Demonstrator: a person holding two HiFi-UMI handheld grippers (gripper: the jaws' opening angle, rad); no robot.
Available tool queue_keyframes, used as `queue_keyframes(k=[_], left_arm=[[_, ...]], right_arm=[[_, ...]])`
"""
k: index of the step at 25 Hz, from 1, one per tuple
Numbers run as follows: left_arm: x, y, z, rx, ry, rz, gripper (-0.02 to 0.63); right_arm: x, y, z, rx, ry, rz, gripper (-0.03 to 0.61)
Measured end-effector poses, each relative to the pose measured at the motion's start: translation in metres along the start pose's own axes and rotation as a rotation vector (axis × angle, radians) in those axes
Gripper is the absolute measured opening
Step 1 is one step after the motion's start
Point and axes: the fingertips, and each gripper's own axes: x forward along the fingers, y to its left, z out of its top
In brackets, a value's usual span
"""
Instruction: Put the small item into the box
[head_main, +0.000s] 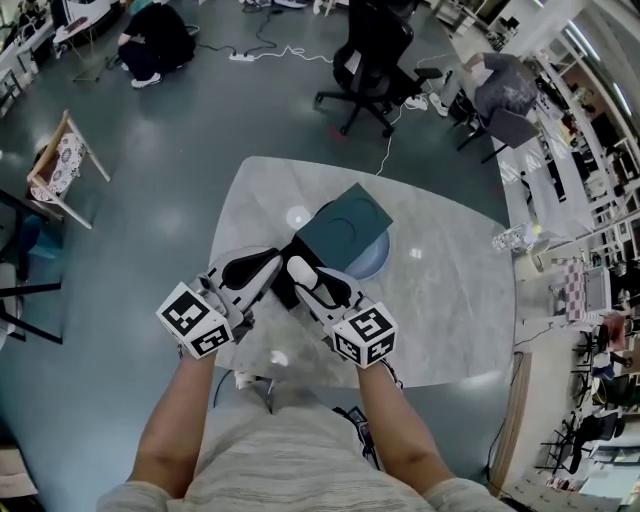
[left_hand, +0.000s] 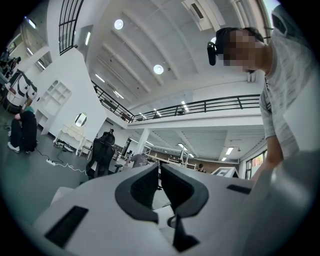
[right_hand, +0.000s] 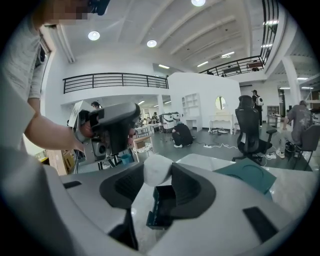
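A pale marbled counter (head_main: 450, 300) fills the middle of the head view, standing on a grey-green floor (head_main: 150, 250). At top centre is a black office chair (head_main: 375, 55), with a white power strip (head_main: 243, 56) and its cable to its left. A person (head_main: 150, 40) crouches at upper left. A wooden chair (head_main: 62, 165) stands near the left edge.

No word, number, brand or sign can be read in any of the views. The only print is the black-and-white square markers on the marker cube (head_main: 193, 318) of the left gripper (head_main: 275, 260) and on the marker cube (head_main: 365, 334) of the right gripper (head_main: 298, 266). These are block patterns with no letters or digits. Anything printed in the room behind is too small and blurred to make out.
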Motion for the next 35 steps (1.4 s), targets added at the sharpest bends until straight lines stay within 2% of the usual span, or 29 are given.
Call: queue_keyframes(k=[6, 35], left_arm=[[-0.005, 0.003, -0.005, -0.03, 0.005, 0.002, 0.031], [-0.006, 0.011, -0.015, -0.045, 0.018, 0.011, 0.031]], right_arm=[[0.009, -0.005, -0.019, 0.012, 0.049, -0.017, 0.186], [0.052, -0.026, -0.091, 0.025, 0.284, -0.042, 0.186]])
